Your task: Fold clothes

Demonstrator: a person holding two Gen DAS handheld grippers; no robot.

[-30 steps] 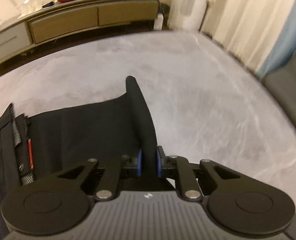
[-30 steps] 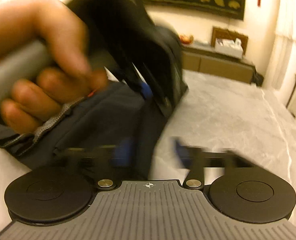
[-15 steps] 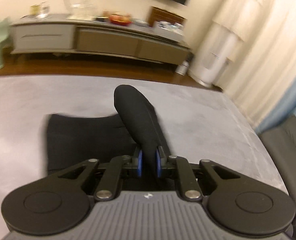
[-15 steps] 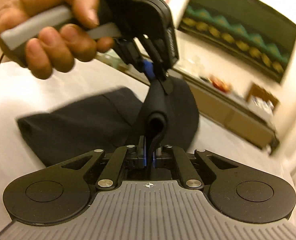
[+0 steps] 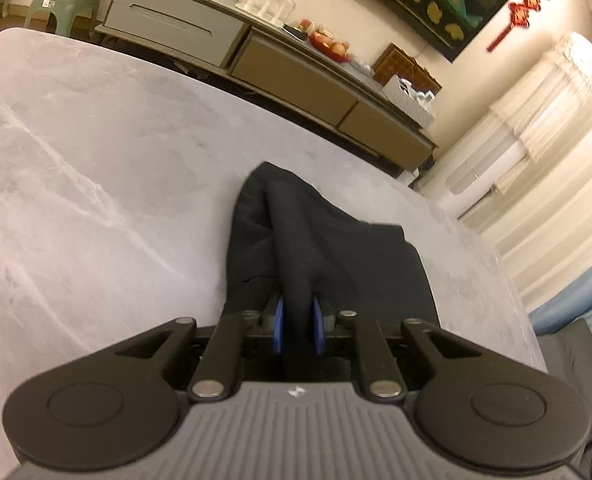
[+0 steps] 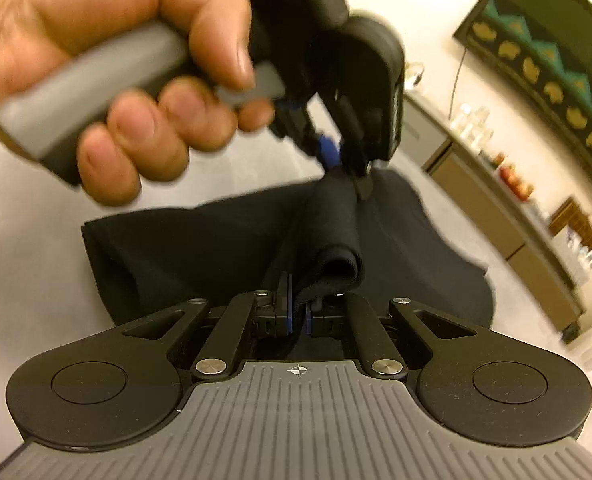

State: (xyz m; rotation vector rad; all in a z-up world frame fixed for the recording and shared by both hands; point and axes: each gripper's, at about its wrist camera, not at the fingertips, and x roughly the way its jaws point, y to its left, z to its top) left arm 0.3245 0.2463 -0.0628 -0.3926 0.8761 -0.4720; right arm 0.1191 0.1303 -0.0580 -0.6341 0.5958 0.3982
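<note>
A black garment [image 5: 328, 248] lies partly folded on the grey marble table [image 5: 95, 168]. My left gripper [image 5: 296, 324] is shut on a raised fold of it, blue pads pressing the cloth from both sides. My right gripper [image 6: 298, 316] is shut on another rolled edge of the same garment [image 6: 215, 252]. In the right wrist view the left gripper [image 6: 336, 160], held in a hand [image 6: 115, 80], pinches the cloth just beyond and above my right gripper. The garment hangs between both grippers, its lower part resting on the table.
A long low sideboard [image 5: 296, 76] with glasses, a fruit bowl and a tissue box stands beyond the table. Green plastic chairs [image 5: 67, 0] stand at far left. Curtains [image 5: 556, 128] and a grey seat [image 5: 576, 360] are at right.
Both grippers have lifted and carried the pinched garment edge across the table, swinging the views round. The right gripper, open a second ago, has shut on the cloth. The garment is now doubled over.
</note>
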